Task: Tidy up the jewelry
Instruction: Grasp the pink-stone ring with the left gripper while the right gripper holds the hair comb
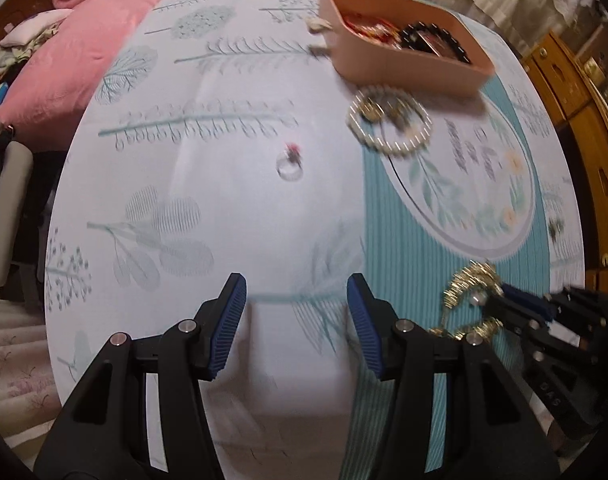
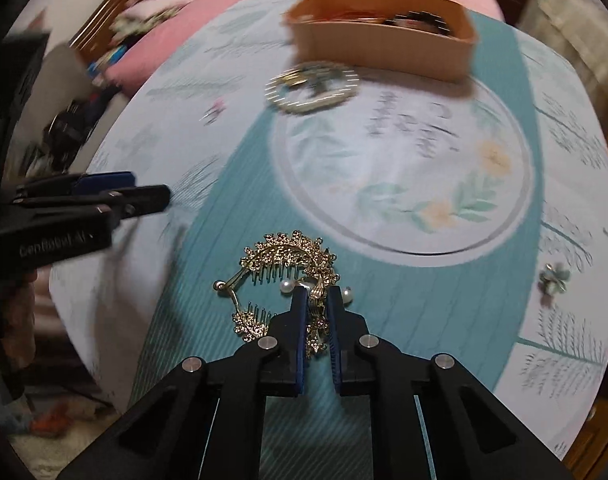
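A gold leaf-shaped hair comb with pearls (image 2: 287, 276) is pinched in my right gripper (image 2: 316, 300), just above the teal part of the cloth; it also shows in the left wrist view (image 1: 470, 292). My left gripper (image 1: 296, 308) is open and empty over the white part of the cloth. A pearl bracelet (image 1: 390, 124) with small gold pieces inside its loop lies in front of a tan box (image 1: 404, 60) holding red and black jewelry. A small clear ring with a red stone (image 1: 289, 162) lies alone on the cloth. A small flower earring (image 2: 554, 276) lies at the right.
The round table wears a floral cloth (image 1: 223, 200) with a teal band. A pink quilt (image 1: 83, 40) lies behind it. Wooden cabinets (image 1: 584, 120) stand to the right. A chair (image 1: 7, 208) stands at the left.
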### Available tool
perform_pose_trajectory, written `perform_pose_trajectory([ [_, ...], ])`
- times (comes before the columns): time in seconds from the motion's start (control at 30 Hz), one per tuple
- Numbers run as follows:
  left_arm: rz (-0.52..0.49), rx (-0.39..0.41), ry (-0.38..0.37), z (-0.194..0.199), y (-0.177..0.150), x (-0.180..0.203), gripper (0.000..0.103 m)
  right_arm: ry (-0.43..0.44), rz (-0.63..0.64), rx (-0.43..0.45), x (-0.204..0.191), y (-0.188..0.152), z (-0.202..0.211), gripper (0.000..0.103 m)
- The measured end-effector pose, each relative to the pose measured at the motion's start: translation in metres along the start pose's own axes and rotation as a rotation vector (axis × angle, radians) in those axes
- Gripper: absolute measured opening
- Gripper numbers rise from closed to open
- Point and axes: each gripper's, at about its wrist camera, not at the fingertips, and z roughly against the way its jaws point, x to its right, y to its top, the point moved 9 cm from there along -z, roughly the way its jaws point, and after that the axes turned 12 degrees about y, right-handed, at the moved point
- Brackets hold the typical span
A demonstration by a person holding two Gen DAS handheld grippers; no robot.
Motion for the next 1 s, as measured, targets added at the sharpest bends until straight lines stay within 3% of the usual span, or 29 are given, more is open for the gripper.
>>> perform_pose_trajectory([
  [0.3,0.029,0.026,-0.034,-0.015,0.054,-0.01,0.049,0.018,-0.102,0.049,0.02,0.008,0.012,0.009],
  [0.77,-0.067,0.013,0.004,-0.047,0.075,0.006,0.049,0.027,-0.146,0.055,0.023,0.007,0.011,0.009],
  [1.0,-0.118,0.026,0.008,-0.046,0.077,0.01,0.031,0.034,-0.168,0.064,0.024,0.008,0.009,0.009],
])
